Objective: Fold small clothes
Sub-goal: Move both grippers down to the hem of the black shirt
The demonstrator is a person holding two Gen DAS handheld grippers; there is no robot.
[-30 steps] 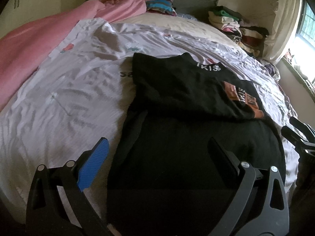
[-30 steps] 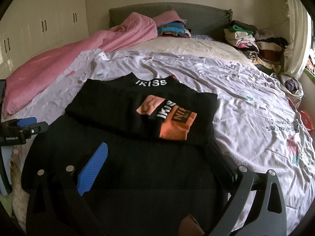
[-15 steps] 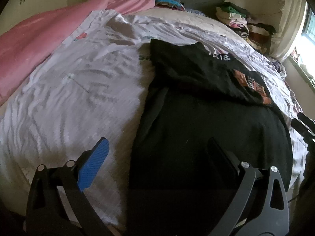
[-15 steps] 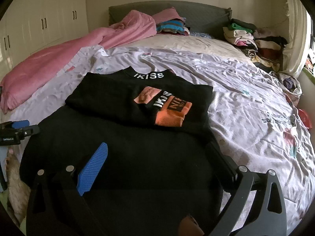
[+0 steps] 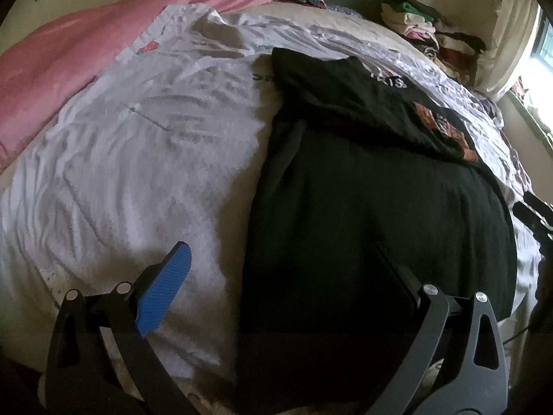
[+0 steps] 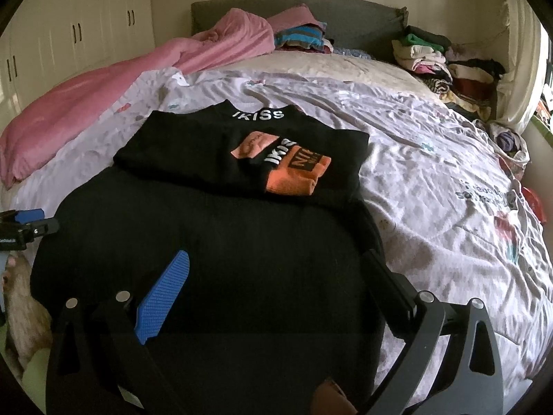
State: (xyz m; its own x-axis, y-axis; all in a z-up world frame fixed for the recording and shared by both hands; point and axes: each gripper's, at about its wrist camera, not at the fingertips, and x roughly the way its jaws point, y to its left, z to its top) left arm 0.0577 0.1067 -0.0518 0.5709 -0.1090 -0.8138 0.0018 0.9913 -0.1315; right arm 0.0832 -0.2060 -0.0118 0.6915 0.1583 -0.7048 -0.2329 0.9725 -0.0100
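Because the left gripper [image 5: 280, 263] straddles the near left edge of the black garment [image 5: 363, 207] on the bed sheet [image 5: 121, 173], its wide-spread fingers hold nothing, apparently poised for a fold. From the right wrist, the right gripper [image 6: 276, 269] hovers equally wide and empty over the garment's near hem, sleeves already folded inward.

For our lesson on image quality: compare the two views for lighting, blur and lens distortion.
Left wrist view: soft and smeared, the bedsheet creases streaked, glare from the window, edges bulging. Right wrist view: sharper, the black shirt lettering readable, though its lower half sinks into shadow; the same fisheye curve.
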